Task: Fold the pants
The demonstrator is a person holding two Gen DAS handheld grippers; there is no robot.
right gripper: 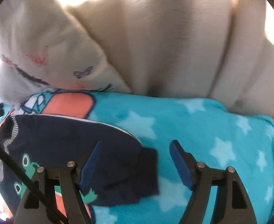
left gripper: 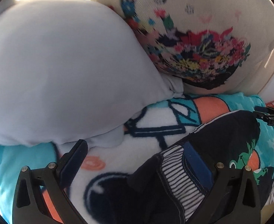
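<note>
left wrist: left gripper [left gripper: 137,160] spread wide, gripping nothing; pants [left gripper: 202,158] lie lower right on the blanket [left gripper: 155,130], waistband bunched. right wrist: right gripper [right gripper: 136,164] wide apart, empty, over the pants' [right gripper: 71,136] cuff, lower left. looks partly folded; more folds likely left.

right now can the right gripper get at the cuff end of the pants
Probably yes. The right gripper is open, and the cuff of the navy pants lies flat on the star blanket between and just below its fingers, with nothing on top of it or in the way.
</note>
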